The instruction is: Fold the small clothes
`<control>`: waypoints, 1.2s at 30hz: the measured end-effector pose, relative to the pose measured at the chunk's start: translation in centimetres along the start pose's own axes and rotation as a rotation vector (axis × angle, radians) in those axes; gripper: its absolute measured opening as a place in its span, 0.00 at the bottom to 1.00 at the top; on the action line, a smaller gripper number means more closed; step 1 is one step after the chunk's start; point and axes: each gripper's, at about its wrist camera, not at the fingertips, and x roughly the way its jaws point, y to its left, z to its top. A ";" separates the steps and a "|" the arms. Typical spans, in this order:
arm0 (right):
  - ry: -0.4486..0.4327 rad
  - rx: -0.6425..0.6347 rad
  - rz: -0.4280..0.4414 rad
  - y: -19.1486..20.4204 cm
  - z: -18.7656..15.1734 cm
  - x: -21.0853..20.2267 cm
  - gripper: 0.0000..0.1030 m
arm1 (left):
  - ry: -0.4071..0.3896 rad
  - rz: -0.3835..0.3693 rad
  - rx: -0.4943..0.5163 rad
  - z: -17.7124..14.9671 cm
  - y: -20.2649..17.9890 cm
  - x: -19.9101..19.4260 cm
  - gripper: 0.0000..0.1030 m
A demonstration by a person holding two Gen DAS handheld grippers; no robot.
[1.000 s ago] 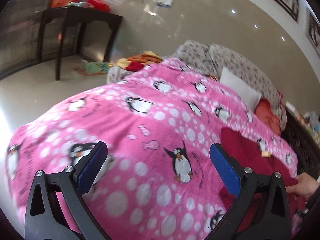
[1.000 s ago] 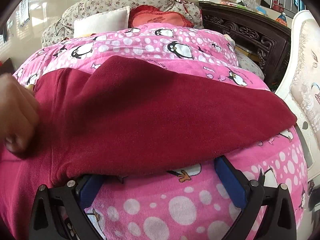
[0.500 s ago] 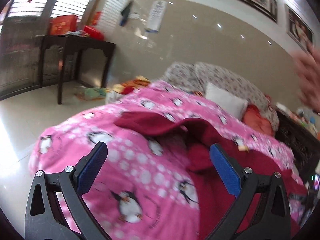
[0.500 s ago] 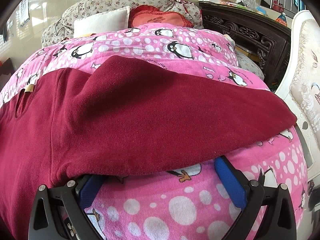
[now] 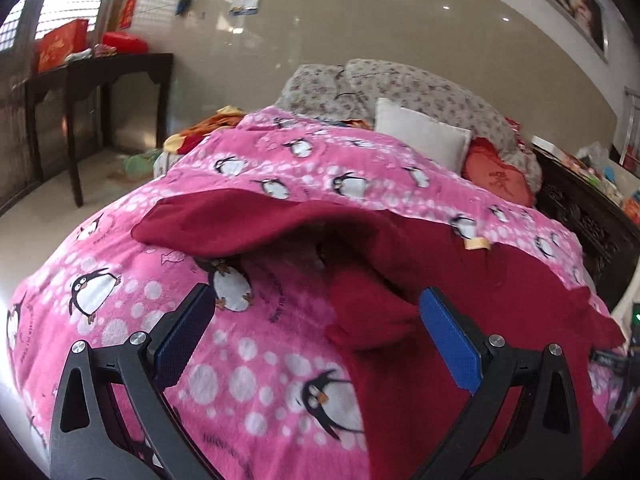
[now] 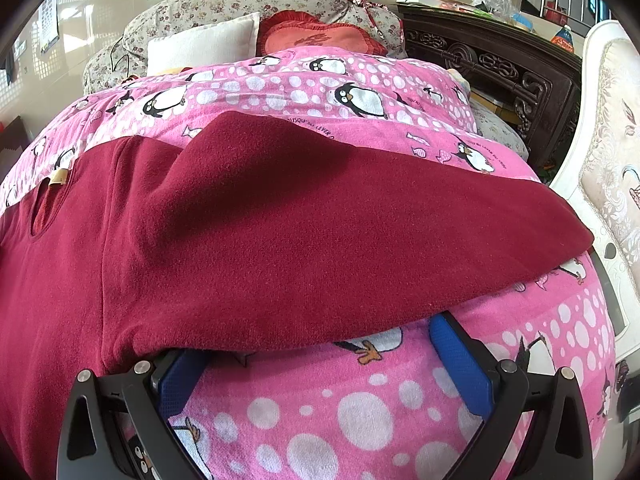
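Note:
A dark red fleece garment (image 5: 472,280) lies spread on a pink penguin blanket (image 5: 248,320) on the bed. One sleeve (image 5: 224,224) stretches left, and a folded lump of cloth (image 5: 368,312) lies just ahead of my left gripper (image 5: 316,332), which is open and empty above the blanket. In the right wrist view the garment (image 6: 280,240) fills the middle, its near edge draped over the fingertips (image 6: 452,344) of my right gripper (image 6: 316,352), which is open on the blanket (image 6: 360,412).
Floral pillows (image 5: 420,84), a white cushion (image 5: 420,136) and a red cushion (image 5: 500,176) lie at the head. A dark side table (image 5: 100,76) stands left on the floor. A carved dark cabinet (image 6: 500,68) and a white chair (image 6: 608,160) stand right.
The left gripper has swung right and moved closer to the garment, which now lies spread with its sleeve out left. A hand seen earlier is gone. The right gripper has not moved.

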 end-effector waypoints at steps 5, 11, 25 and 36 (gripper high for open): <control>-0.007 0.015 -0.010 -0.1 0.0 0.2 1.00 | -0.067 0.005 -0.039 -0.3 0.9 -0.4 1.00; 0.002 -0.001 -0.024 0.1 0.1 0.2 1.00 | -0.100 0.021 0.008 0.2 0.2 -0.9 1.00; 0.010 0.032 0.117 -1.5 -2.3 -4.0 0.98 | -0.008 0.050 0.085 -1.2 1.9 -1.8 1.00; -0.399 -0.147 0.243 9.0 -0.2 -16.0 0.96 | 0.063 0.038 0.012 1.3 3.1 -1.1 1.00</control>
